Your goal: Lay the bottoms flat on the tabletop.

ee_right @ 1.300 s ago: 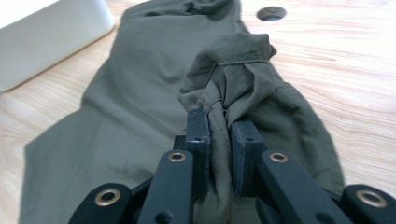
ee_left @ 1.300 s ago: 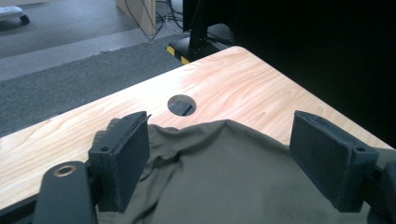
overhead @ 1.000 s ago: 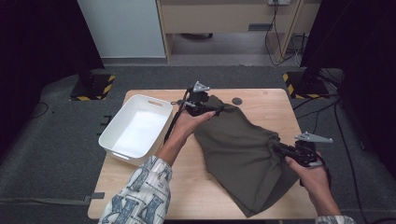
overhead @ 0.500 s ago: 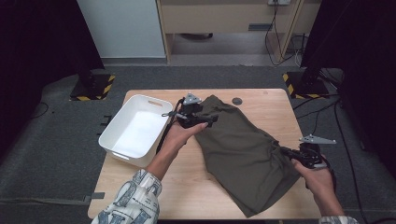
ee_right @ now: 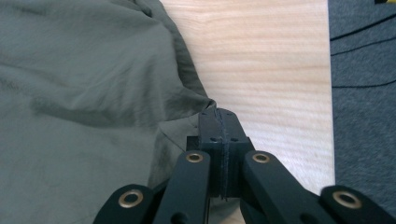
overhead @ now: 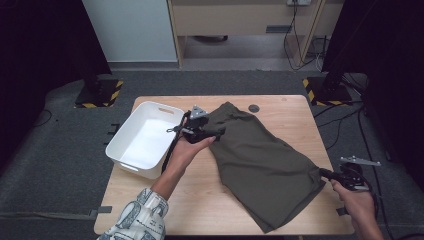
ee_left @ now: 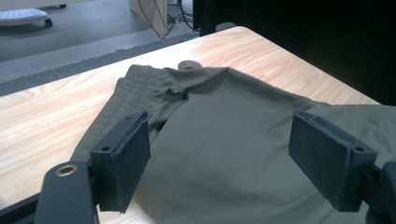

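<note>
An olive-green garment (overhead: 260,160) lies spread slantwise across the wooden table (overhead: 295,107). My left gripper (overhead: 216,132) hovers over its far left end, next to the bin. In the left gripper view its jaws (ee_left: 224,135) stand wide open, with the cloth (ee_left: 210,93) lying under and between them and the pads clear of it. My right gripper (overhead: 322,173) is at the table's right edge, shut on the garment's right edge. In the right gripper view the cloth (ee_right: 84,93) puckers into the closed jaws (ee_right: 219,116).
A white plastic bin (overhead: 145,137) stands on the table's left part, just beside the left hand. A small dark disc (overhead: 254,108) lies past the garment's far end. Bare wood shows at the front left and far right. Cables cross the grey floor on the right.
The left gripper has come nearer and lower over the garment's far end. The right gripper has shifted right toward the table edge, drawing the garment's edge out with it.
</note>
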The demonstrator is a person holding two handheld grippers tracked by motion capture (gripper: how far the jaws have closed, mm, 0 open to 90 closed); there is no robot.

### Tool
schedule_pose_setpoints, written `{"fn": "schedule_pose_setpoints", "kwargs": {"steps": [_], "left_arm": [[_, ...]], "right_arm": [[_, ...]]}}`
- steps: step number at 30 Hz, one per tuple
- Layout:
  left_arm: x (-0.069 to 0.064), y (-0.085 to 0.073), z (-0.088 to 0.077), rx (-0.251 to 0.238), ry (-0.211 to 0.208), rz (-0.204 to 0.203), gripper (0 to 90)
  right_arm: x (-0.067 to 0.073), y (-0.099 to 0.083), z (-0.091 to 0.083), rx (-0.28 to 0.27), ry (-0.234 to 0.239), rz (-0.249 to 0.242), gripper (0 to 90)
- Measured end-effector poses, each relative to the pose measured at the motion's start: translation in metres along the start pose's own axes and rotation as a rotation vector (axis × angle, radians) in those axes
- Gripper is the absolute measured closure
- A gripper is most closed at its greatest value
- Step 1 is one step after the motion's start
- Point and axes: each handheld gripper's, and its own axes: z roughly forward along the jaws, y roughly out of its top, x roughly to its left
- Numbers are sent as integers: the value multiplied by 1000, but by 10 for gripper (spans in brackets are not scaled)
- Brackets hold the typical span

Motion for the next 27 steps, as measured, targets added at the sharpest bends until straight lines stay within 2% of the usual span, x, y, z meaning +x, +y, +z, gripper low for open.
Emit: {"fn": "schedule_pose_setpoints", "kwargs": {"steps": [2,4,7,11,16,22,27], "left_arm": [[3,-5,-1,10,9,-8,203],[6,-11,-1,16,12,-10,199],[8,-17,-1,27,20,-9,184],[10,-28,2,36,23,-26,166],[10,-38,8,60,38,-25,130],[8,-49,13,77,42,-31,124],[6,-57,13,85,44,-37,122]], "right_arm": [[-3,-1,-2,-38,39,-4,888],[-1,2,-4,-84,77,-26,802],[5,11,-4,-138,101,-42,679],[17,26,4,-168,128,-63,570],[37,48,24,-177,177,-84,494],[68,73,53,-151,199,-129,456],[86,89,78,-121,208,-145,451]]}}
